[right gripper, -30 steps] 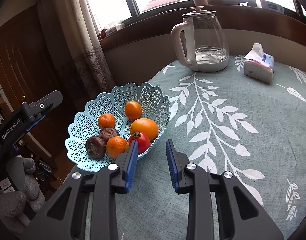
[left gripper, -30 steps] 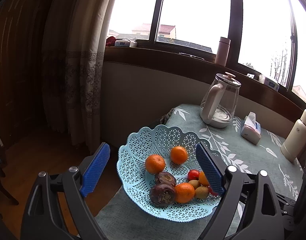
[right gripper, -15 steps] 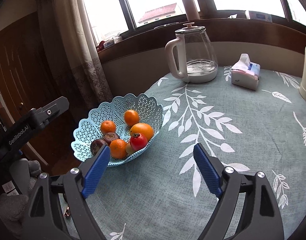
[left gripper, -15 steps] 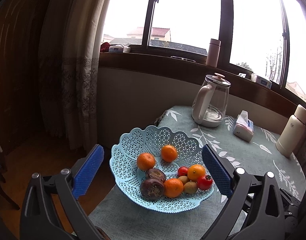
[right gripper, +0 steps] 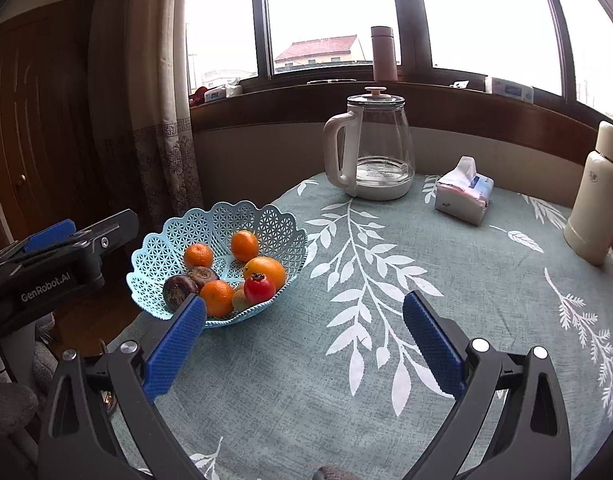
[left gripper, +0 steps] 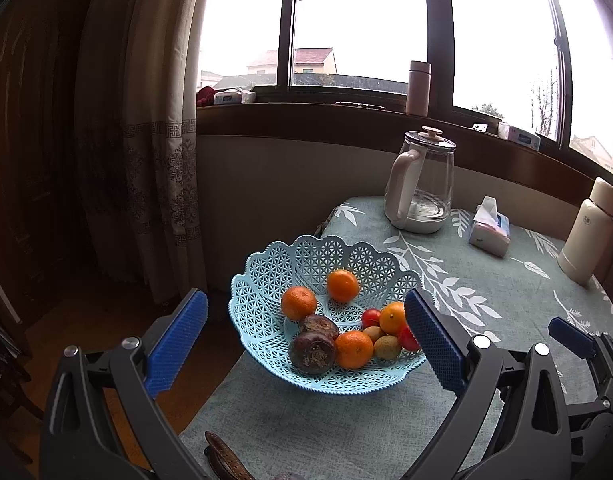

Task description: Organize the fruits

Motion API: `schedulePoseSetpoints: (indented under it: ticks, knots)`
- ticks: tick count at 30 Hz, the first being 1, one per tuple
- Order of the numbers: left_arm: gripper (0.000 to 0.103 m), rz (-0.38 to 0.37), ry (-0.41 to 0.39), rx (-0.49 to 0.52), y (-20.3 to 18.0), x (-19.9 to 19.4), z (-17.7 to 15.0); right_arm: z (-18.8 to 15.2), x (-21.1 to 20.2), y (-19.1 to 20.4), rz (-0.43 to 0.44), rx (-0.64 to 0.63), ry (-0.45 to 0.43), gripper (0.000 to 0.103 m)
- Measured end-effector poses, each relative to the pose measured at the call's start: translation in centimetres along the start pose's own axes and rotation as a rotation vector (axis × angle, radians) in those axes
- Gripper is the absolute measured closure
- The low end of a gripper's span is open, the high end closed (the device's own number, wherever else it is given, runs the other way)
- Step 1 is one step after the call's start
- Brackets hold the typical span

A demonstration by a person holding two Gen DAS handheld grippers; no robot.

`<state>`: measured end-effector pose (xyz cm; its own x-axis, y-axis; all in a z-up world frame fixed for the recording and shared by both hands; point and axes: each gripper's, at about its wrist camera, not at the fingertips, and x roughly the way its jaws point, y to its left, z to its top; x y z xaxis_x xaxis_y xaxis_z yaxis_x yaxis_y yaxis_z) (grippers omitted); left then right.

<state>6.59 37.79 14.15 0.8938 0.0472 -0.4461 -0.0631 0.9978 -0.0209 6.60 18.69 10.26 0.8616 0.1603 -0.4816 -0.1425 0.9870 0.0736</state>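
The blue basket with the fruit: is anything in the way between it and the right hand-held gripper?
Nothing visible. The right hand-held gripper is open and empty, and only bare leaf-print tablecloth lies between it and the blue basket. The kettle and tissue pack stand farther back.

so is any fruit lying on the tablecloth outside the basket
No, every fruit sits inside the light blue lattice plastic basket; none lies on the green leaf-print tablecloth.

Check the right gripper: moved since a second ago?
Yes. The right gripper pulled back from the basket toward the table's near edge and opened; the kettle now sits farther off.
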Motion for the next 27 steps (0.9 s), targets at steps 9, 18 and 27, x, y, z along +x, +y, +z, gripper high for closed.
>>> schedulePoseSetpoints:
  ticks: [9,18,27]
  knots:
    - [0.003,0.064,-0.018,0.047,0.5,-1.3,-0.6,0.0,-1.0,0.1,0.017,0.006,-0.019,0.005]
    - [0.003,0.082,-0.008,0.068,0.8,-1.4,-0.9,-0.5,-2.3,3.2,-0.024,-0.141,-0.067,0.005]
    - [0.003,0.105,-0.005,0.096,0.9,-1.3,-1.0,-0.3,-2.0,3.6,-0.006,-0.141,-0.043,0.005]
